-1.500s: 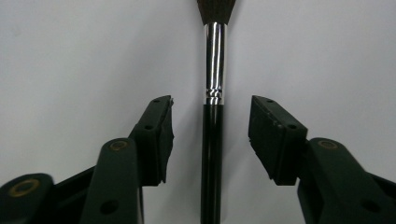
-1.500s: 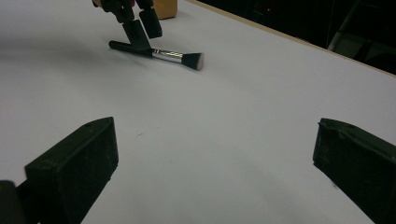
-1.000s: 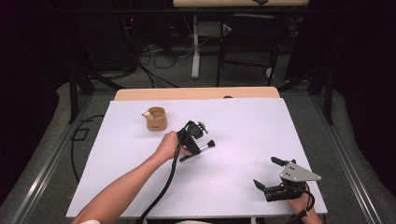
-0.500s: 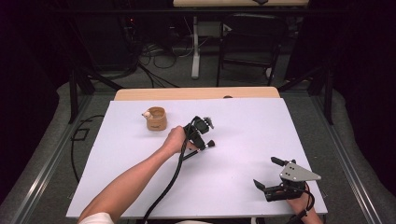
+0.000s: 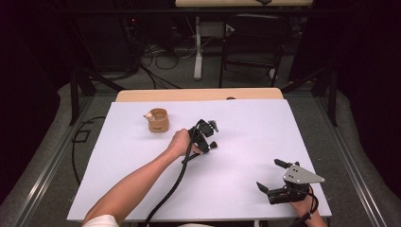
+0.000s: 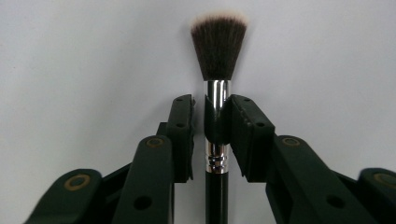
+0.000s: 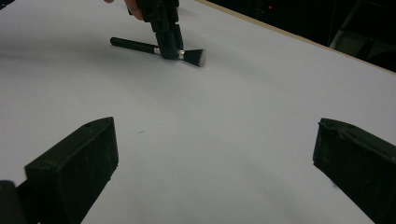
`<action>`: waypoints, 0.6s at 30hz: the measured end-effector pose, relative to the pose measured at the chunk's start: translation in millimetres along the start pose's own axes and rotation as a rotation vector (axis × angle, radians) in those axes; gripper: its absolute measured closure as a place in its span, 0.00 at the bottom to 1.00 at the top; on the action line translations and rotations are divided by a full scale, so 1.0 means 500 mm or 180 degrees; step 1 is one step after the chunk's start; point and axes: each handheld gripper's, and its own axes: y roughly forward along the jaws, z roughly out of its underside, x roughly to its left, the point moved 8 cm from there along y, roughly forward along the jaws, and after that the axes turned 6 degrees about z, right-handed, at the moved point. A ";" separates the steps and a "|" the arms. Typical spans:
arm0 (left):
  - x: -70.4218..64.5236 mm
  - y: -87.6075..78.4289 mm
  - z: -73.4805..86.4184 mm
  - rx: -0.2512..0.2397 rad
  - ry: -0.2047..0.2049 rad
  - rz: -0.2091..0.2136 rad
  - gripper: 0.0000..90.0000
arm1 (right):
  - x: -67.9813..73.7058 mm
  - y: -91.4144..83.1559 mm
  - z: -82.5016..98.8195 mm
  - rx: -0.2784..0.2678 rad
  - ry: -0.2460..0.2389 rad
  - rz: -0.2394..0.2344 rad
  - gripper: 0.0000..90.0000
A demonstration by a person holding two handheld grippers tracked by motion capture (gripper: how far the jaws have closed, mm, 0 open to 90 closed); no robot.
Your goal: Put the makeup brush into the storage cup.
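A makeup brush [image 6: 218, 46] with a black handle, a silver ferrule and dark white-tipped bristles lies flat on the white table [image 5: 246, 123]. My left gripper [image 6: 212, 100] points down over it, with the ferrule between its jaws. The jaws have just been closing. One pad touches the ferrule and a thin gap remains at the other. In the right gripper view the left gripper [image 7: 168, 49] stands over the brush [image 7: 135, 45] at mid-length. From above, the left gripper [image 5: 204, 137] is near the table's middle. My right gripper [image 5: 268, 174] rests open at the front right with nothing between its jaws.
A small wooden cup [image 5: 158, 120] with a pale object at its rim stands at the back left of the table. The left gripper's cable [image 5: 170, 189] trails to the front edge. Chairs and cables on the floor lie beyond the far edge.
My left gripper has edged a little to the right over the brush. The right gripper has stayed where it was.
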 end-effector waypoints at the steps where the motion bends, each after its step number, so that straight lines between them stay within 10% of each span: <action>1: 0.000 0.000 0.000 -0.0012 0.0003 -0.0009 0.84 | 0.000 0.000 0.000 -0.0002 -0.0003 0.0000 0.00; 18: -0.001 -0.046 0.001 -0.0313 0.0100 -0.0066 0.86 | -0.001 0.000 0.000 -0.0003 0.0003 0.0012 0.00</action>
